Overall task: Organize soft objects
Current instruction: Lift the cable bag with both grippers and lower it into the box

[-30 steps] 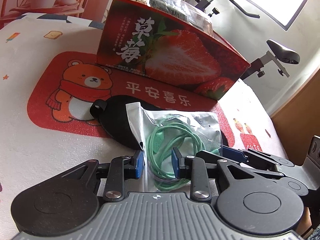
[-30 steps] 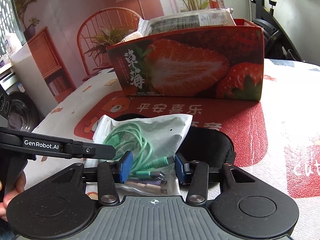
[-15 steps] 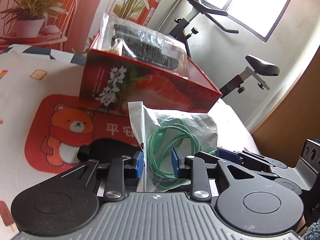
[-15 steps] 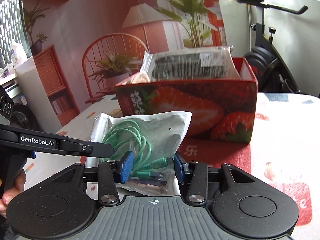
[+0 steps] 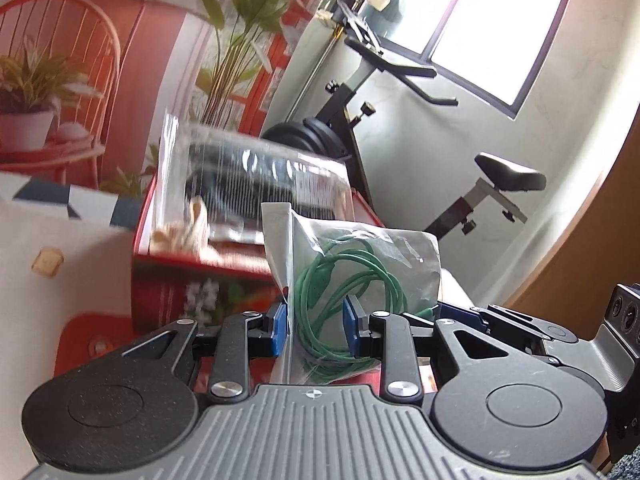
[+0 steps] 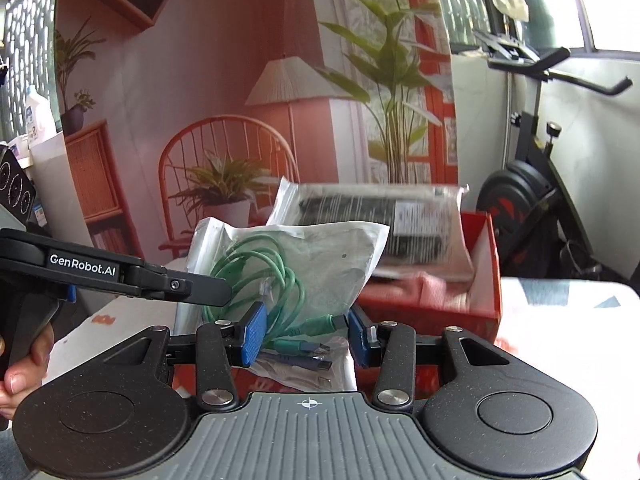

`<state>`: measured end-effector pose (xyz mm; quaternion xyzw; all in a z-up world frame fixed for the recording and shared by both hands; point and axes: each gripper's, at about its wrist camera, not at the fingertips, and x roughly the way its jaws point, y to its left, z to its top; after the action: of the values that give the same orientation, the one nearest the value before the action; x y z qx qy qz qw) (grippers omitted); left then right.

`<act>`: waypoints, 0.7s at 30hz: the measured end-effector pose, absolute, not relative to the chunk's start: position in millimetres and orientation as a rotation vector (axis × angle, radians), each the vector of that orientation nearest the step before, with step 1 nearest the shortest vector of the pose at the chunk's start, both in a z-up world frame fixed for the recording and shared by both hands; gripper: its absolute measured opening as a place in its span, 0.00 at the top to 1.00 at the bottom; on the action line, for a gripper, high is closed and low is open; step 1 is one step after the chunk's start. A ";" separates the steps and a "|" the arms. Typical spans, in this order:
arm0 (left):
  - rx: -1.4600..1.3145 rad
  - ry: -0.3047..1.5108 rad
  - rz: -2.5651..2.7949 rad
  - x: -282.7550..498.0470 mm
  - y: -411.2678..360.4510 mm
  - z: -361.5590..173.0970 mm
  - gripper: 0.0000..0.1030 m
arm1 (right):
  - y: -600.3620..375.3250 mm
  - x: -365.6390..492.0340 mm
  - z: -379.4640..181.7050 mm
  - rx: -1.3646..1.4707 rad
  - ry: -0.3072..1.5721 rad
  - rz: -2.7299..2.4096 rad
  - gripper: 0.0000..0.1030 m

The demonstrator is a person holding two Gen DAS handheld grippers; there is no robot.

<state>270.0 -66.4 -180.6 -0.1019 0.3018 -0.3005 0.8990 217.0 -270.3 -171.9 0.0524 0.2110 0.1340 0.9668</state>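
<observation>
Both tools grasp one clear bag of green cable (image 5: 352, 280): the left tool (image 5: 316, 330) and the right tool (image 6: 306, 334) each clench it, holding it in the air just before the red strawberry box (image 6: 482, 264). The carry step is in hand. Next, I judge, the bag must clear the box rim and the wrapped dark packet (image 6: 380, 224) already inside, then both tools release.

Daylight from window (image 5: 492, 36) up right of the fingers, blown out white. Room bright, soft shadows. Red box (image 5: 192, 276) and clear packet (image 5: 248, 172) beyond the fingertips motion-blurred; cable bag (image 6: 296, 264) sharp. Strong fisheye bending at edges, corners vignetted dark.
</observation>
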 end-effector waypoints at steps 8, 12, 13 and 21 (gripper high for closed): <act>-0.187 0.542 -0.578 318.2 -82.6 -152.5 0.70 | -279.1 280.8 -150.8 0.083 0.388 0.262 0.61; -0.199 0.563 -0.551 347.7 -90.7 -154.7 0.70 | -285.0 313.5 -154.3 0.082 0.416 0.251 0.61; -0.197 0.571 -0.544 354.5 -92.2 -156.9 0.70 | -286.6 320.4 -157.1 0.085 0.427 0.248 0.61; -0.162 0.658 -0.497 384.4 -108.4 -185.4 0.70 | -298.3 355.3 -192.6 0.129 0.540 0.229 0.60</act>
<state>384.4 -108.4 -185.4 -0.0789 0.3194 -0.2413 0.9130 355.3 -298.3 -192.6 0.0637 0.2660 0.1127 0.9552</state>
